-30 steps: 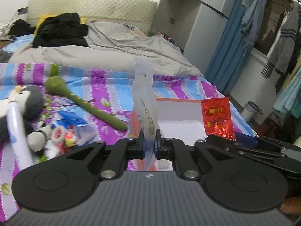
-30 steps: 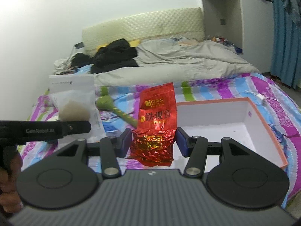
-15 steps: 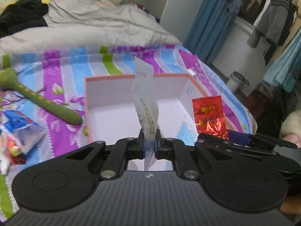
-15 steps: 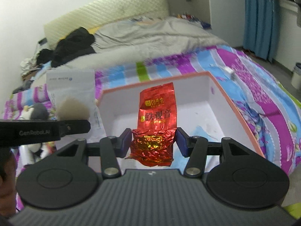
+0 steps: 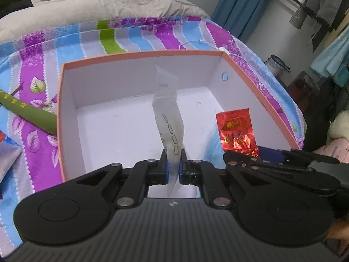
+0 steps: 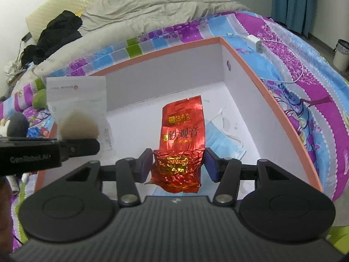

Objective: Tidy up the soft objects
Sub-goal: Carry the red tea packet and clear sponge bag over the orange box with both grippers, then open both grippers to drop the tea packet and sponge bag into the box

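Observation:
My left gripper (image 5: 173, 167) is shut on a frosted white pouch (image 5: 168, 111) and holds it upright over the near edge of an open orange-rimmed white box (image 5: 139, 54). The pouch also shows in the right wrist view (image 6: 76, 107), with a brown lump inside. My right gripper (image 6: 178, 166) is shut on a red foil tea packet (image 6: 182, 135), held above the box (image 6: 270, 96) floor; the packet shows in the left wrist view (image 5: 236, 131) too. A blue face mask (image 6: 222, 139) lies in the box.
The box sits on a striped purple-blue bedspread (image 5: 139, 32). A green plush stick (image 5: 26, 111) lies left of the box. A penguin plush (image 6: 15, 124) is at far left. A white charger and cable (image 6: 257, 43) lie right of the box.
Both grippers have moved forward and down over the box with their packets still held. The box now fills both views; the toys on the left have slid out of the left view.

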A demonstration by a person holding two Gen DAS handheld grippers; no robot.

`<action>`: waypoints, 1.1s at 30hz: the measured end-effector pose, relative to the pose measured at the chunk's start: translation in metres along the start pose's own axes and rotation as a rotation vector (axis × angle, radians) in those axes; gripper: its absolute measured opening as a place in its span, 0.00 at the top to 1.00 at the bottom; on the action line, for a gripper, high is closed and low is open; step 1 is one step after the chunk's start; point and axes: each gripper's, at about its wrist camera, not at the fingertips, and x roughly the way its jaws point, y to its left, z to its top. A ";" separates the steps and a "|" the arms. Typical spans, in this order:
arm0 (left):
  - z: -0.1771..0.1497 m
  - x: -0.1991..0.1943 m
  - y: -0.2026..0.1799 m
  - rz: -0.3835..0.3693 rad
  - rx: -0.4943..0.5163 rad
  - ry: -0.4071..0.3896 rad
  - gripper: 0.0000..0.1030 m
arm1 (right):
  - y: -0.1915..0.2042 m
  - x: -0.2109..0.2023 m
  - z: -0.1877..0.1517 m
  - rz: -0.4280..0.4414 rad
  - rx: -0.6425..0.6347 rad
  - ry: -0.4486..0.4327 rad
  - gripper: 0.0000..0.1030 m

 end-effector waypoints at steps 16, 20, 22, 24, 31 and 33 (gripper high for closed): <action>-0.019 -0.093 -0.009 0.032 0.000 -0.131 0.52 | 0.013 -0.049 0.000 0.023 0.010 -0.064 0.22; -0.036 -0.131 -0.011 0.034 -0.003 -0.174 0.52 | 0.024 -0.079 -0.007 0.042 0.003 -0.109 0.22; -0.047 -0.148 -0.011 0.041 -0.005 -0.195 0.52 | 0.031 -0.091 -0.011 0.049 -0.004 -0.126 0.22; -0.058 -0.167 -0.010 0.049 -0.009 -0.216 0.52 | 0.039 -0.104 -0.017 0.061 -0.017 -0.141 0.22; -0.095 -0.222 0.000 0.073 -0.038 -0.287 0.52 | 0.068 -0.141 -0.037 0.106 -0.078 -0.194 0.22; -0.105 -0.236 0.004 0.085 -0.046 -0.304 0.52 | 0.076 -0.148 -0.041 0.123 -0.094 -0.205 0.22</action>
